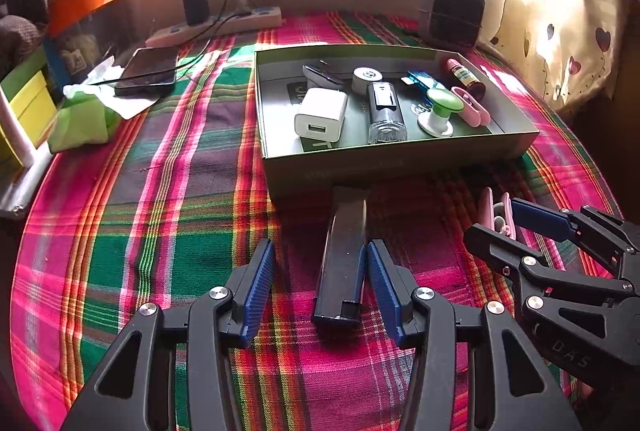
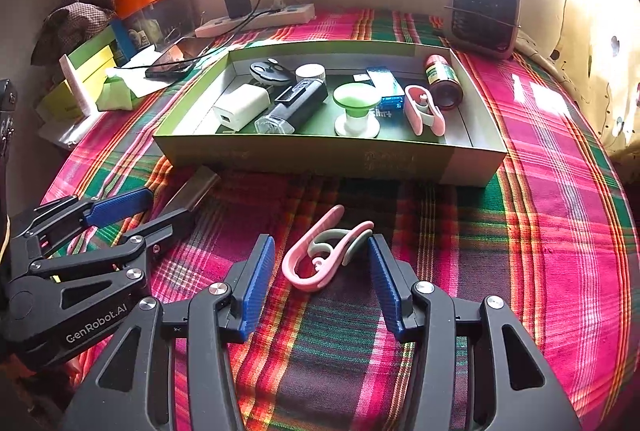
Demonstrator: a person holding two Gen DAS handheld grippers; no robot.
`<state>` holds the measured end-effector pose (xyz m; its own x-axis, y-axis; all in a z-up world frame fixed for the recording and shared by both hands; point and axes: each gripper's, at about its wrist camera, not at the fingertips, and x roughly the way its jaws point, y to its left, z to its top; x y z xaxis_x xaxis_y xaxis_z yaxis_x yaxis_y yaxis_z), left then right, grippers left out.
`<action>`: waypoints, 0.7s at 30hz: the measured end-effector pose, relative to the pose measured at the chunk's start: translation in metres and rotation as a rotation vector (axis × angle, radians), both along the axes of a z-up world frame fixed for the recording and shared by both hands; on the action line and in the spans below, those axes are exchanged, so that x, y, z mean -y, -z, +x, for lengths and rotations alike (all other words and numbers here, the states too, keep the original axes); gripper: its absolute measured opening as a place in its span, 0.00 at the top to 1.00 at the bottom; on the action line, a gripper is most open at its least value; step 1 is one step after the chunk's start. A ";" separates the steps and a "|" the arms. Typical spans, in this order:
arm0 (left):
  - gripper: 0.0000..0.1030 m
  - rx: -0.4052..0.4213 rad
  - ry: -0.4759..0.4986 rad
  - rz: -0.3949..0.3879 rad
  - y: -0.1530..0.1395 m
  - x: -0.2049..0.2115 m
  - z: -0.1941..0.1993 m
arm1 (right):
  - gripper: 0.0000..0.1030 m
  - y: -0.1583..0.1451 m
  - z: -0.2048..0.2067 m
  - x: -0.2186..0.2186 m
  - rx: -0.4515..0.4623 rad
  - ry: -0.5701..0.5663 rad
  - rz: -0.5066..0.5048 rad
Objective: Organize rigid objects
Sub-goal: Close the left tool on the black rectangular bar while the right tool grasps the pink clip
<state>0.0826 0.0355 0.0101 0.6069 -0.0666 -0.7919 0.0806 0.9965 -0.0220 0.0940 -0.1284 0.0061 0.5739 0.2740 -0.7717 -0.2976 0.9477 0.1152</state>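
Observation:
A green box (image 1: pixel 400 167) (image 2: pixel 320 155) on the plaid cloth holds a white charger (image 1: pixel 320 115), a black clear-tipped device (image 1: pixel 384 111), a green-topped knob (image 1: pixel 442 109), a pink clip (image 2: pixel 424 109), a brown bottle (image 2: pixel 442 81) and other small items. A long black flat object (image 1: pixel 344 255) lies before the box. My left gripper (image 1: pixel 320 267) is open with that object between its fingers, close to the right one. My right gripper (image 2: pixel 322 263) is open around a pink clip (image 2: pixel 320 255) on the cloth. Each gripper shows in the other's view, the right (image 1: pixel 504 219) and the left (image 2: pixel 160 209).
A phone (image 1: pixel 148 71) on a cable, a power strip (image 1: pixel 216 25), green tissue pack (image 1: pixel 80 123) and stacked boxes (image 1: pixel 24 103) sit at the left. A small heater (image 2: pixel 484 11) stands at the back right. A curtain (image 1: pixel 560 11) hangs at the right.

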 end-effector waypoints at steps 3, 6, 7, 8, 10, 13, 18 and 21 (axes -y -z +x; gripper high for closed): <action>0.54 0.003 0.003 0.016 0.001 0.002 0.000 | 0.52 0.001 0.000 0.001 0.009 0.004 -0.004; 0.54 0.003 0.001 0.016 0.000 0.002 0.000 | 0.52 0.001 0.001 0.004 0.007 0.011 0.014; 0.54 0.003 0.001 0.015 0.000 0.002 0.000 | 0.52 0.000 0.001 0.005 0.006 0.012 0.021; 0.54 0.003 0.000 0.012 0.000 0.002 0.000 | 0.52 0.001 0.001 0.006 0.005 0.017 0.025; 0.54 0.003 -0.004 0.003 0.000 0.000 0.000 | 0.52 0.001 0.001 0.009 0.004 0.024 0.035; 0.58 0.002 -0.012 -0.005 0.000 -0.001 0.000 | 0.52 0.000 0.001 0.012 0.002 0.027 0.051; 0.68 0.001 -0.030 -0.017 -0.002 -0.005 -0.002 | 0.59 0.000 0.000 0.016 -0.001 0.039 0.065; 0.69 0.002 -0.033 -0.023 -0.002 -0.006 -0.002 | 0.64 0.000 0.000 0.021 -0.004 0.047 0.077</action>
